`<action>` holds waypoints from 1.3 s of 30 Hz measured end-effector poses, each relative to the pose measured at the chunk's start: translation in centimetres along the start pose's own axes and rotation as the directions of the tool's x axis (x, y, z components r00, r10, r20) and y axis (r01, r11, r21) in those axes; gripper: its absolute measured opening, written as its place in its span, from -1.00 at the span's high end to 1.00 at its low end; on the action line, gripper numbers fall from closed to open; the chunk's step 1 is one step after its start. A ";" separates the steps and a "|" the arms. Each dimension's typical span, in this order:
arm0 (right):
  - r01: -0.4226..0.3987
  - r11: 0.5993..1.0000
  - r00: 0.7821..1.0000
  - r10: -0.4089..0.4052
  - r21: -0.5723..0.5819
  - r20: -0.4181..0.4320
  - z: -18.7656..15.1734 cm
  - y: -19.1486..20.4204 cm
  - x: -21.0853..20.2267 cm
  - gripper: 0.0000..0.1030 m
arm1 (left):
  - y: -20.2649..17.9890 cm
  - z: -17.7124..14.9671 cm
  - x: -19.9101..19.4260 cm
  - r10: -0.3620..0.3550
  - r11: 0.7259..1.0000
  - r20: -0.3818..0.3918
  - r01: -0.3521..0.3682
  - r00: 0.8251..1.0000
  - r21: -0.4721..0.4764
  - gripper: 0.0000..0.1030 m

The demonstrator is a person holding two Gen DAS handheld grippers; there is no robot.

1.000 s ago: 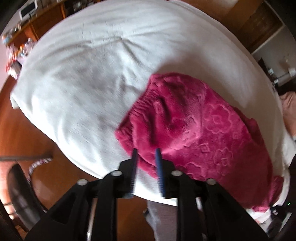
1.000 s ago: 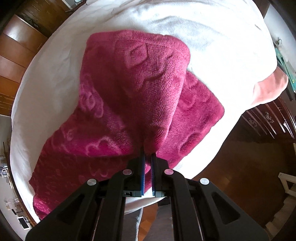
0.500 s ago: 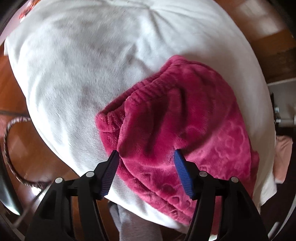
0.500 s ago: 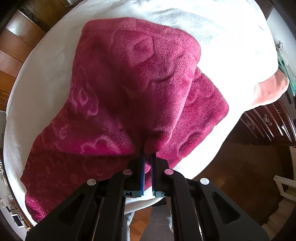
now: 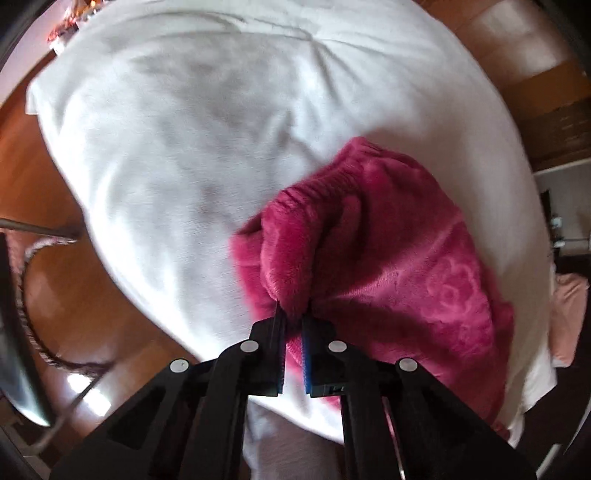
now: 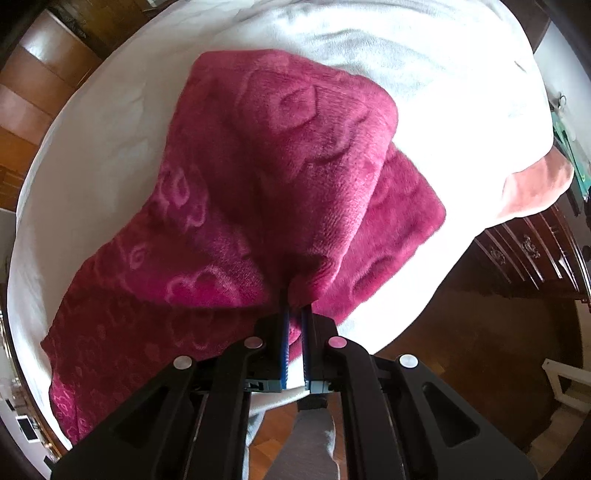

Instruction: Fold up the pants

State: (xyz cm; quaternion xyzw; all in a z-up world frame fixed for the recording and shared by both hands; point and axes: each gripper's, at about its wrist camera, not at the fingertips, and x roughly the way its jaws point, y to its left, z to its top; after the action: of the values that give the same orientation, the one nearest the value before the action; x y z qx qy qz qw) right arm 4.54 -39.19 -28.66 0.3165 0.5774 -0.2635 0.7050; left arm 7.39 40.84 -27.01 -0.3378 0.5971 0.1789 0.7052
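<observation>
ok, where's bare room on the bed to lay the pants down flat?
Bare white bedcover runs from the pants waistband out to the far and left edges, and in the right view past the folded leg toward the pink cloth. The near edge is crowded: left tool and right tool both pinch fabric there.

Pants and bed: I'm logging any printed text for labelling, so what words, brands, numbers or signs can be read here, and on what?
None can be read.
The magenta fleece pants carry only embossed flower shapes, no lettering.
The white bedspread is plain.
The clutter at the left wrist view's top-left corner is too blurred to read.
</observation>
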 end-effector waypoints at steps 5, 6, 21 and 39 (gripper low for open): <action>0.019 1.000 0.999 -0.019 0.019 -0.030 -1.4 -0.2 1.9 0.90 | 0.9 -0.6 1.5 0.111 0.992 -0.021 -0.109 0.994 0.061 0.88; 0.009 1.000 1.000 -0.008 0.026 -0.030 -1.4 -0.2 2.4 0.90 | 0.5 -0.5 2.0 0.138 0.988 -0.020 -0.136 0.990 0.078 0.88; -0.236 0.946 0.965 0.202 0.222 0.168 3.6 -4.8 0.6 0.48 | -3.5 0.3 1.2 0.271 0.947 0.013 -0.269 0.962 0.177 0.82; -0.039 0.998 0.988 0.030 0.057 0.152 2.3 -6.5 1.2 0.82 | -9.8 -2.4 0.8 0.288 0.878 0.103 -0.306 0.952 0.368 0.03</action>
State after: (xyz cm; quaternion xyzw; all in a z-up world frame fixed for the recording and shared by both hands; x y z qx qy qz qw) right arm 1.53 -45.22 -30.47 0.3266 0.5084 -0.2919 0.7414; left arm 12.28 32.14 -25.32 -0.0951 0.6491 0.1734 0.7345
